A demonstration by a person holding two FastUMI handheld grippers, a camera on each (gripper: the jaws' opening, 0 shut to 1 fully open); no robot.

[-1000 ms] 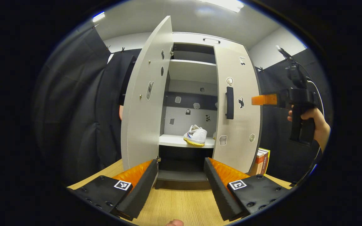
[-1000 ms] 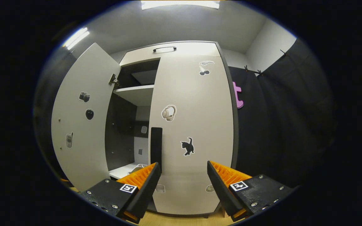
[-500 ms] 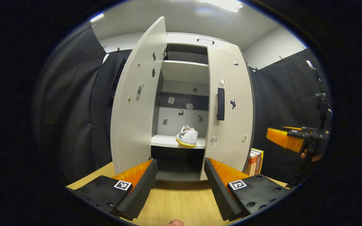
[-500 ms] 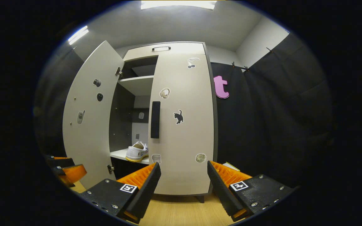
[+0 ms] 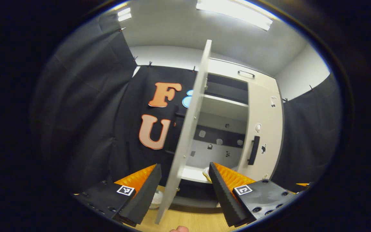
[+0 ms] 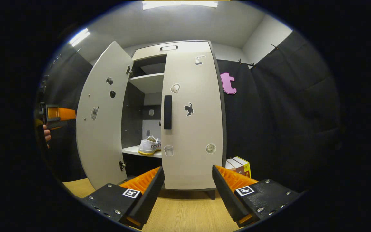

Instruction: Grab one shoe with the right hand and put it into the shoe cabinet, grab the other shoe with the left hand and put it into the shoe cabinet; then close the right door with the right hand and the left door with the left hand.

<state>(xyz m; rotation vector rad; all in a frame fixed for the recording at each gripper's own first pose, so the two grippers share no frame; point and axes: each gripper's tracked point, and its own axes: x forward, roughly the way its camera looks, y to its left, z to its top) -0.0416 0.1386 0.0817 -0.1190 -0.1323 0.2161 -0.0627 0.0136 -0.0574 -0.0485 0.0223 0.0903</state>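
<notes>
- Facing the tall light-grey two-door shoe cabinet [image 6: 185, 48] on the wooden tabletop [image 6: 185, 212].
- Right gripper [image 6: 187, 190]: fingers spread, empty, held back from the closed right door [image 6: 193, 129].
- Left gripper [image 5: 184, 190]: fingers spread, the open left door [image 5: 185, 138] seen edge-on between them; contact unclear.
- White low-top sneaker [image 6: 150, 146] sits on the cabinet's middle shelf [image 6: 134, 150].
- Books [image 6: 238, 164] stand just right of the cabinet.

Shoe cabinet [image 6: 192, 129] matt grey laminate, smooth; black plastic handle [image 6: 167, 112] on its door. Bench [image 6: 185, 212] below cabinet light wood grain. Tongs [image 6: 185, 196] ribbed orange plastic, black foam pads.
</notes>
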